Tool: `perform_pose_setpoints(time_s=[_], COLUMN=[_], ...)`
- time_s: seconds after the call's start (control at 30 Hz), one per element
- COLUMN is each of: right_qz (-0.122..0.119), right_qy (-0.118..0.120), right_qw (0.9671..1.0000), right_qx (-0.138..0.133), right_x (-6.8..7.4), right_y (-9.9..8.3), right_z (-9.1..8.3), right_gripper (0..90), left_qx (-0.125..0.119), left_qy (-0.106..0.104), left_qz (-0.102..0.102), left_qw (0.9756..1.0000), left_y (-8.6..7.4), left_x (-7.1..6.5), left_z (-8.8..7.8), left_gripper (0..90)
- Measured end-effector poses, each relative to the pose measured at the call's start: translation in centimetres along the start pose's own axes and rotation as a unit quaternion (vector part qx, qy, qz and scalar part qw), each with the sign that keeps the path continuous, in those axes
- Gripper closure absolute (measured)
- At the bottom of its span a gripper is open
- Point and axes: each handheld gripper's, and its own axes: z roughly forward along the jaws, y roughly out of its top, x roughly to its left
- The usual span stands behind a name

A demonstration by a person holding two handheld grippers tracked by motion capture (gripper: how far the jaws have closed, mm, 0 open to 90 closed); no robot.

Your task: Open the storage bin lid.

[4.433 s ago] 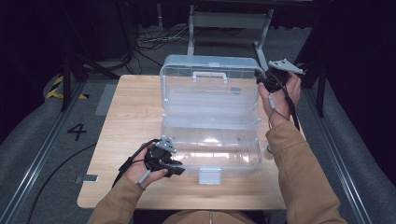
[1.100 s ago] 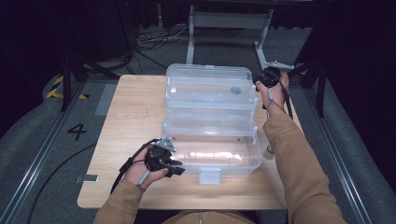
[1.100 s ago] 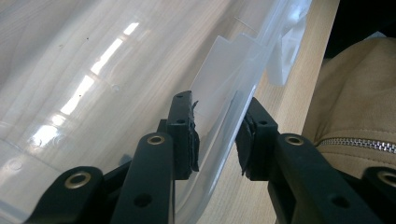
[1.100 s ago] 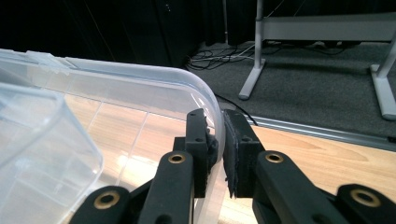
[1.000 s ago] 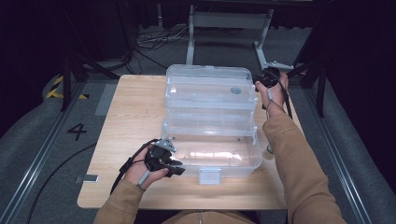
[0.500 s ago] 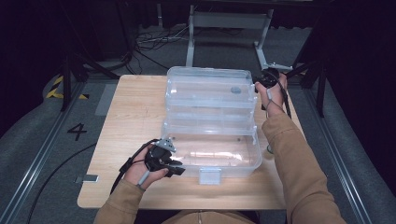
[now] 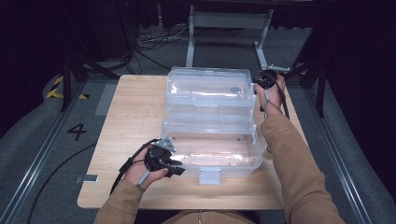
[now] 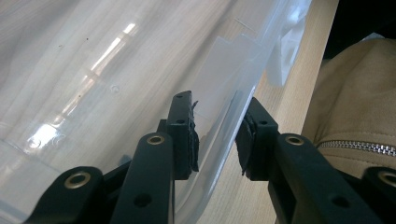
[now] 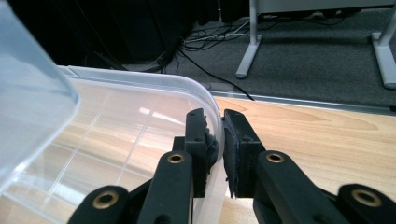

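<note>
A clear plastic storage box [image 7: 233, 165] stands on the wooden table [image 7: 130, 112] with its hinged lid [image 7: 210, 86] laid open toward the far side. My left gripper [image 7: 180, 168] is at the box's near left corner. In the left gripper view its jaws [image 8: 217, 140] straddle the box's clear wall [image 8: 224, 74] and the pads press on it. My right gripper [image 7: 258, 84] is at the lid's far right corner. There its jaws [image 9: 220, 140] are shut on the lid's curved rim [image 9: 205, 93].
A white latch [image 7: 209, 176] hangs at the middle of the box's front. Bare table lies left of the box. Beyond the far edge are a metal stand [image 7: 229, 23] and cables [image 7: 154, 42] on grey carpet. Floor rails run along both sides.
Since the earliest frame the right gripper has taken the lid back and down, away from the person. Over the last second the lid sank only slightly. The left gripper stayed put.
</note>
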Motion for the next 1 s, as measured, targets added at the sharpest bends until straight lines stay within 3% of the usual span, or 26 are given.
perform_pose_setpoints(time_s=[0.37,0.53,0.83,0.9,1.0], right_qz=[0.008,0.015,-0.014,-0.02,-0.01], right_qy=[0.013,0.016,0.027,0.03,0.047], right_qw=[0.9999,0.9994,0.9982,0.9977,0.9964], right_qx=[0.0,-0.027,-0.052,-0.056,-0.07], right_x=[0.0,-0.2,0.2,0.2,0.1], right_y=[0.0,0.5,0.9,1.0,0.8], right_z=[-0.1,-1.4,-3.2,-3.8,-5.2], right_gripper=[76.0,68.2,57.2,56.0,55.1], left_qx=[0.0,0.001,0.002,0.008,0.027], left_qy=[-0.001,-0.002,-0.003,-0.006,-0.008], left_qz=[-0.001,-0.003,-0.004,-0.007,-0.014], left_qw=[1.0,1.0,1.0,0.9999,0.9995], left_y=[0.0,0.1,0.1,0.2,0.7], left_x=[0.0,0.1,0.1,0.1,0.2], left_z=[0.0,0.0,0.0,-0.1,-0.1], left_gripper=[69.7,69.7,69.7,69.4,69.0])
